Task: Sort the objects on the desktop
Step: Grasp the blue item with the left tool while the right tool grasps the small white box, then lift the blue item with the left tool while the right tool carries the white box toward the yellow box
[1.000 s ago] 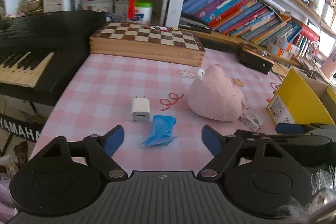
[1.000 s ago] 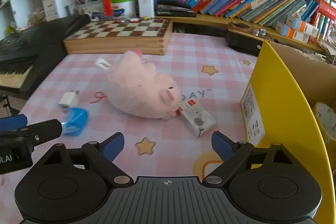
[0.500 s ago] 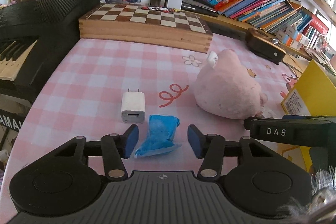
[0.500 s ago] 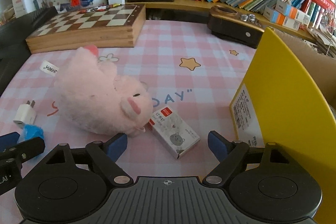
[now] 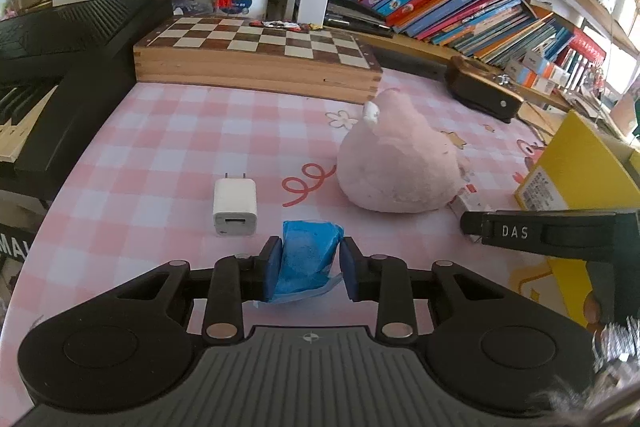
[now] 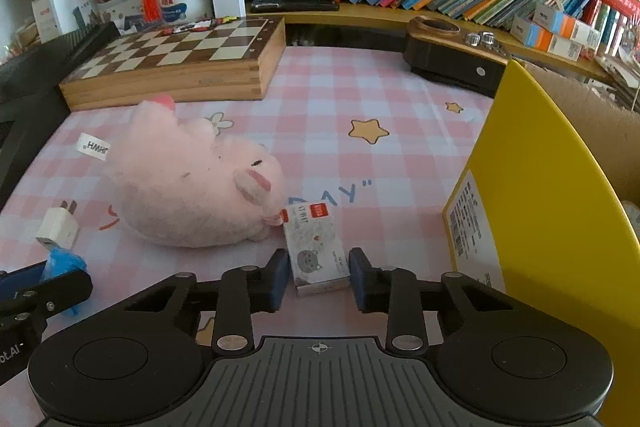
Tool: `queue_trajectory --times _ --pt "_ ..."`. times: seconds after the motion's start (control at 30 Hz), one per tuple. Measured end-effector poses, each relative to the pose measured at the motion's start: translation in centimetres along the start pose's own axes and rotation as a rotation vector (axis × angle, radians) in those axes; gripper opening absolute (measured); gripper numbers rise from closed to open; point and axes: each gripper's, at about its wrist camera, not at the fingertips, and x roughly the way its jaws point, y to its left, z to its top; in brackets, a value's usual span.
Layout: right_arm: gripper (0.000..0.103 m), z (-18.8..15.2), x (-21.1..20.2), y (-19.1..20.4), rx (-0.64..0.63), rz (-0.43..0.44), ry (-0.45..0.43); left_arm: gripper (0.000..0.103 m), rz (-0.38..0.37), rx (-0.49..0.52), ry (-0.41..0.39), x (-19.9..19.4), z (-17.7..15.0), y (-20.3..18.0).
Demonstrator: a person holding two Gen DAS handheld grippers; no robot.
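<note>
low in the centre of the left wrist view, the left gripper (image 5: 307, 263) has its jaws clenched on a crumpled blue packet (image 5: 306, 261), both blue pads pressing its sides, and the packet sits on the pink checked bench (image 5: 168, 155). just up and left of it lies a white charger plug (image 5: 235, 207), prongs pointing toward the top of the frame. right of centre, a pink plush pig (image 5: 394, 163) lies on the bench.

in the right wrist view, the right gripper (image 6: 319, 275) sits low in the centre with its jaws either side of a small white card box (image 6: 316, 251); the right pad looks to be touching the box, but a thin gap shows at the left pad, so i cannot tell whether it is gripped. the box's far end touches the pig's snout. a yellow box (image 6: 548, 195) stands at the right edge, and a wooden chessboard (image 6: 180, 63) lies in the upper left.
</note>
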Motion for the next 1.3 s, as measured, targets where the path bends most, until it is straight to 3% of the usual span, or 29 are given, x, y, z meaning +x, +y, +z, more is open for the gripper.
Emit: queue_trajectory --times 0.57,1.3 --pt "0.028 -2.1 -6.4 -0.5 0.032 0.154 -0.038 0.027 -0.058 -0.063 -0.099 -7.2 -0.6 0.2" --pt "0.028 -4.2 -13.5 -1.3 0.038 0.214 -0.112 0.027 -0.127 -0.126 -0.157 -14.1 -3.0 0.6"
